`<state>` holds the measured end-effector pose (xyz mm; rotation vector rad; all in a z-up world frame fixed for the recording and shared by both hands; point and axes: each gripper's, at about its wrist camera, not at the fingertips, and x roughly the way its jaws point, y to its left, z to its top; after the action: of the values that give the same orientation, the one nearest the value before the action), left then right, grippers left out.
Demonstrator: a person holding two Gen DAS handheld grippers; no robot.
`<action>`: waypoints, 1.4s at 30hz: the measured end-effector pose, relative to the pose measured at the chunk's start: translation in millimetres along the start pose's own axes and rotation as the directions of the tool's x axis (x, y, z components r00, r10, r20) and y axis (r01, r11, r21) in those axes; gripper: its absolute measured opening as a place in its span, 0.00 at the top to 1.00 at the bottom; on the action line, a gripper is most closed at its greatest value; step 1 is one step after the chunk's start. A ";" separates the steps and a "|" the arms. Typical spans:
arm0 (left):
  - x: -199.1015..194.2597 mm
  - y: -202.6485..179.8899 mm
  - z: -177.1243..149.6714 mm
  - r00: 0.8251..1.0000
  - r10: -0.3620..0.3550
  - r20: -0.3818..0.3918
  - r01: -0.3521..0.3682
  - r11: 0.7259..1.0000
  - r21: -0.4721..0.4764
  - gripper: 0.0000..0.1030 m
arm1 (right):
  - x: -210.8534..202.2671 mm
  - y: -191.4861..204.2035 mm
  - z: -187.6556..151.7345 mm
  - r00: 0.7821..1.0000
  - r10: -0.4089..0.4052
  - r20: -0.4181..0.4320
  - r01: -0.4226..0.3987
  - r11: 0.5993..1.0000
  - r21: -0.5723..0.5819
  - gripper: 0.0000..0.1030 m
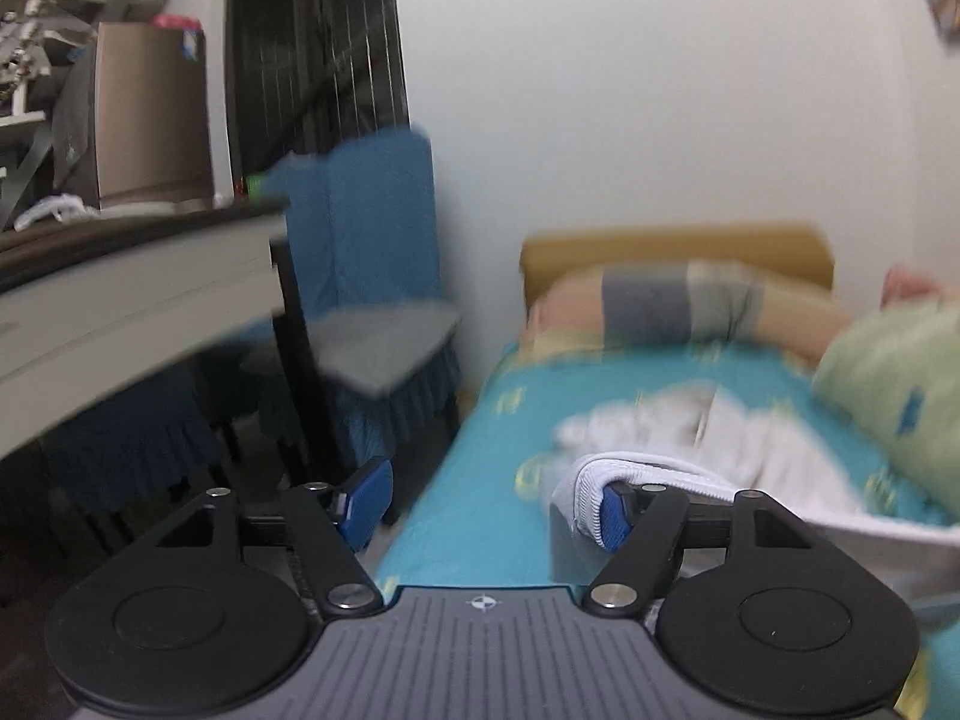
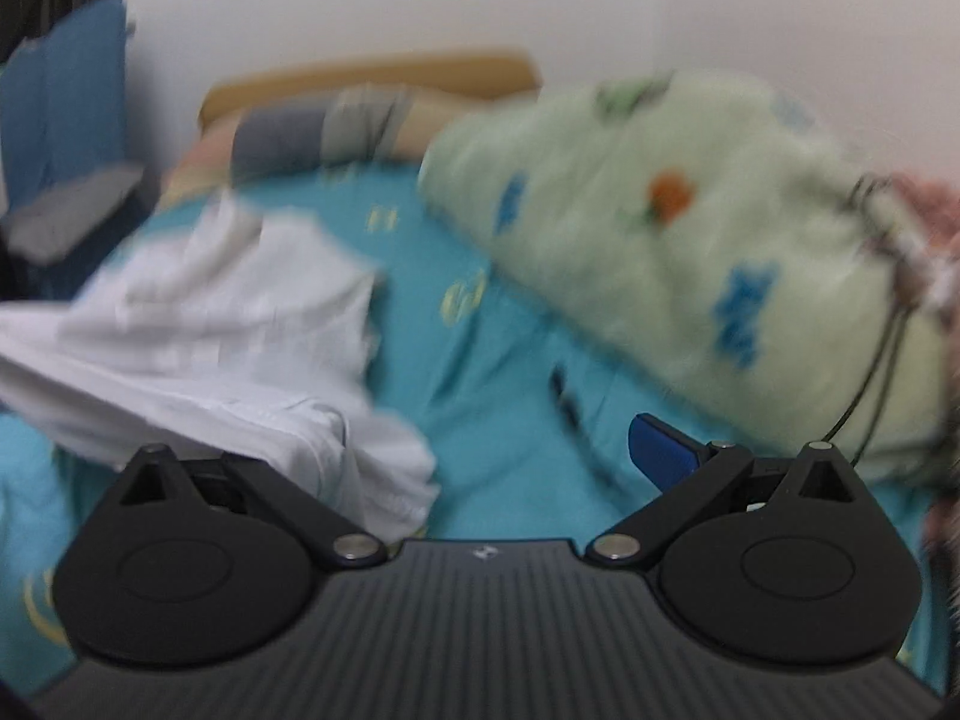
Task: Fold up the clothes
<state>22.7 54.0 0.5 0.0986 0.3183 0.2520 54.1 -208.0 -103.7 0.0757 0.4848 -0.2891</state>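
Both grippers, left gripper and right gripper, gape open with the white garment draped over inner fingers at lower frame, probably lifting it off the bed to spread.

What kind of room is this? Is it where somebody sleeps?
Most likely a bedroom. There is a bed with a teal sheet and a wooden headboard, a puffy green quilt bundled on it, and a white garment lying there. A desk stands beside the bed.
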 end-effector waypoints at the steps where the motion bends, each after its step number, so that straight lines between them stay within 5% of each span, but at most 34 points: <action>1: -10.2 4.7 12.4 0.999 0.003 0.037 -0.002 1.000 -0.025 0.28 | -12.0 -3.6 15.8 0.999 0.000 0.044 -0.001 1.000 0.019 0.00; 7: -81.2 37.8 110.5 0.962 0.046 0.269 0.008 0.981 -0.196 0.28 | -99.7 -13.1 125.2 0.948 0.037 0.317 -0.052 0.998 0.040 0.00; 13: -179.7 76.5 224.2 0.866 0.075 0.494 0.061 0.965 -0.254 0.28 | -206.5 -25.1 235.7 0.854 0.118 0.506 -0.139 0.990 0.004 0.00; 16: -230.4 95.5 273.2 0.813 0.067 0.579 0.091 0.967 -0.240 0.27 | -263.7 -33.7 278.9 0.792 0.129 0.597 -0.143 0.989 -0.025 0.00; 19: -269.8 114.8 315.4 0.780 0.023 0.625 0.156 0.960 -0.231 0.26 | -318.3 -44.2 312.6 0.726 0.150 0.672 -0.162 0.986 -0.044 0.00; 25: -301.9 135.5 369.0 0.788 -0.116 0.605 0.253 0.956 -0.147 0.24 | -383.8 -63.7 346.1 0.630 0.150 0.762 -0.159 0.985 -0.063 0.00; 29: -279.0 136.5 357.8 0.813 -0.182 0.554 0.305 0.942 -0.138 0.22 | -375.8 -65.3 345.8 0.641 0.156 0.752 -0.124 0.987 -0.099 0.00; 31: -242.6 133.3 338.4 0.831 -0.201 0.518 0.316 0.938 -0.144 0.21 | -359.2 -63.2 335.2 0.667 0.165 0.727 -0.119 0.986 -0.115 0.00; 37: -119.6 110.6 272.9 0.887 -0.268 0.376 0.351 0.920 -0.172 0.21 | -265.2 -45.0 294.2 0.784 0.173 0.596 -0.100 0.983 -0.153 0.00; 42: 15.8 73.7 231.2 0.936 -0.246 0.252 0.289 0.945 -0.153 0.21 | -136.5 -13.7 284.1 0.886 0.161 0.435 -0.106 0.983 -0.148 0.00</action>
<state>94.6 116.2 224.3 -0.1029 0.0737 -0.0035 62.2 -225.9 211.1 -0.0756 0.0368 -0.1328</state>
